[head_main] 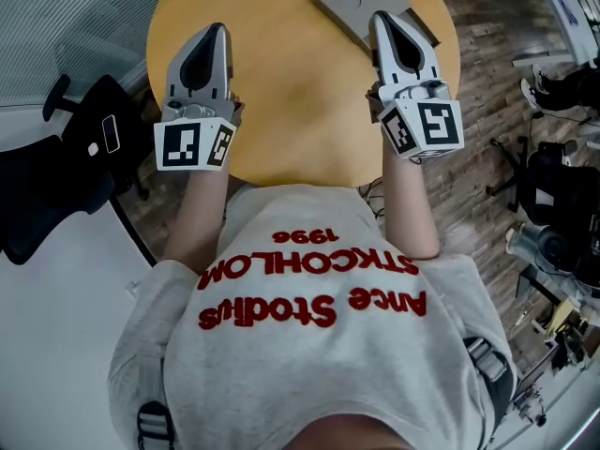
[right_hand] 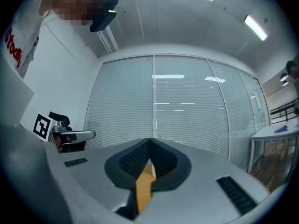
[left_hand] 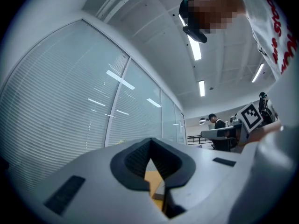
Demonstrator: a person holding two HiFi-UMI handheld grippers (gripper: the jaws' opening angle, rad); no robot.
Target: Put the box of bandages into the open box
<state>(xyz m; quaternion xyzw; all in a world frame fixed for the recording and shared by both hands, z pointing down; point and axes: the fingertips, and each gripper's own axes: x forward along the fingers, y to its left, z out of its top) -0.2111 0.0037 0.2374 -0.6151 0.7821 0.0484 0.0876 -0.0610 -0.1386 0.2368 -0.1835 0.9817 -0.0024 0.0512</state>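
Observation:
In the head view my two grippers are held side by side over a round wooden table [head_main: 291, 111]. The left gripper [head_main: 215, 30] is shut with nothing in it, and so is the right gripper [head_main: 379, 17]. A flat grey box [head_main: 361, 3] with round hollows lies at the table's far edge, partly hidden by the right gripper's tip. No box of bandages shows in any view. The left gripper [left_hand: 150, 154] and the right gripper [right_hand: 149, 158] both point at a glass wall, with only a sliver of table showing between the closed jaws.
A black office chair [head_main: 56, 167] stands left of the table. Gear and cables [head_main: 553, 223] crowd the wooden floor on the right. Blinds behind glass [right_hand: 187, 111] fill the far wall. A person [left_hand: 216, 122] sits at a desk in the distance.

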